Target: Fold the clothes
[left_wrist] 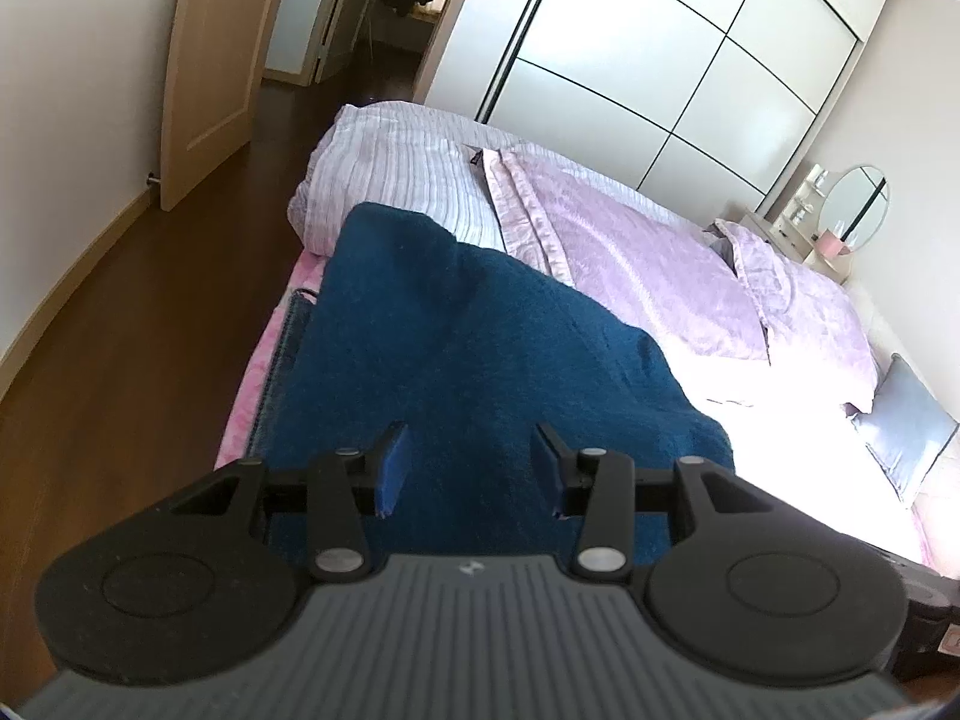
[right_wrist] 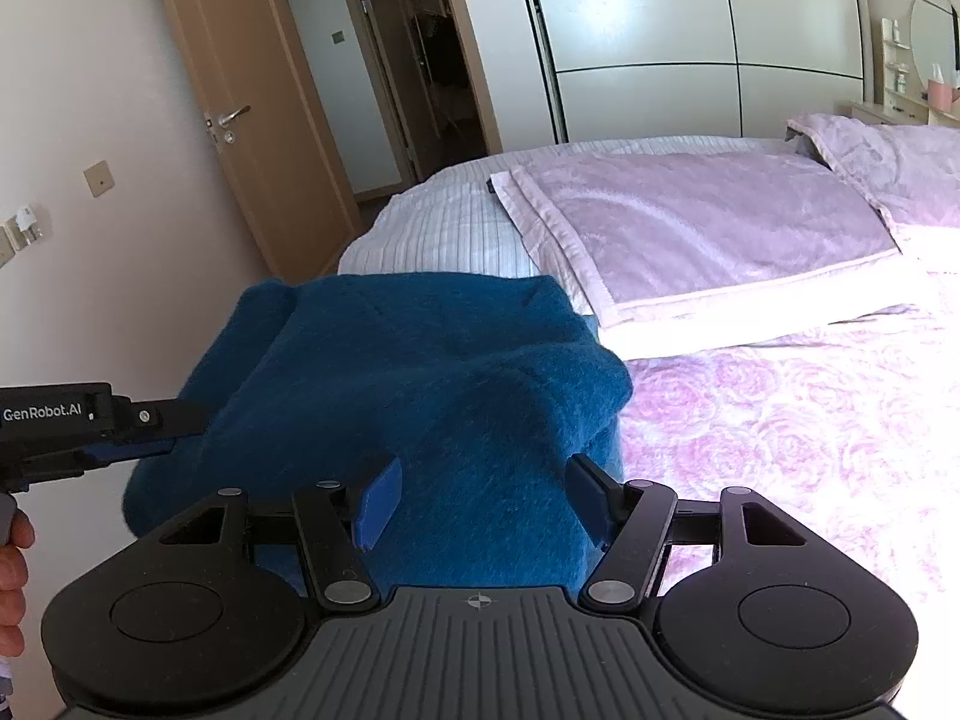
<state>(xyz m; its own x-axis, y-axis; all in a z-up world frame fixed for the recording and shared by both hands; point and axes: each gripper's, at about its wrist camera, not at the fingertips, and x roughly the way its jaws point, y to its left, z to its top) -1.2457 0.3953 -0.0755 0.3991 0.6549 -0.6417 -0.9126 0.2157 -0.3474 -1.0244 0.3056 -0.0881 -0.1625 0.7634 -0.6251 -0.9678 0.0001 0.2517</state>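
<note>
Fingers spread on both our left gripper (left_wrist: 472,468) and right gripper (right_wrist: 480,501), we hover over the blue garment (right_wrist: 408,396) lying bunched just ahead on the bed (right_wrist: 810,420).

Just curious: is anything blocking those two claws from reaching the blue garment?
Nothing visible does. The blue garment lies directly under the open right gripper and the open left gripper, with only air between.

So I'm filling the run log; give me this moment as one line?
task: fold clothes | blue garment bunched on bed | left gripper open over garment | right gripper open over garment | nothing gripped
</note>
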